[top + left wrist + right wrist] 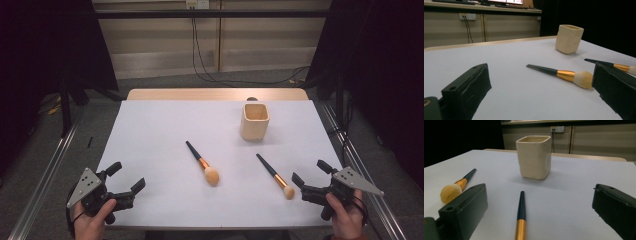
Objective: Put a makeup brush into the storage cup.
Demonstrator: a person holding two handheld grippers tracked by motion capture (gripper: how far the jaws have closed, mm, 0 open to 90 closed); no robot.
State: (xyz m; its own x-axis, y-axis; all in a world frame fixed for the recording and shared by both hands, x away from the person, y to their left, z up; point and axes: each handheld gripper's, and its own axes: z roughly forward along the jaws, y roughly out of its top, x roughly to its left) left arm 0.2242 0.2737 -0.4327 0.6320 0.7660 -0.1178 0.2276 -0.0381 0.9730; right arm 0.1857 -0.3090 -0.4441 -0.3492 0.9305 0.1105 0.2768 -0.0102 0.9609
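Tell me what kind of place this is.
Probably a lab or office recording bench: a white-covered table with two makeup brushes and a cup, dark curtains, wall sockets with cables.

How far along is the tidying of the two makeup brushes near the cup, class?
Done: nothing; the cup stands with no brush in it. In hand: nothing; the left gripper and right gripper are open at the table's near edge. Left: the larger brush and smaller brush both lie flat.
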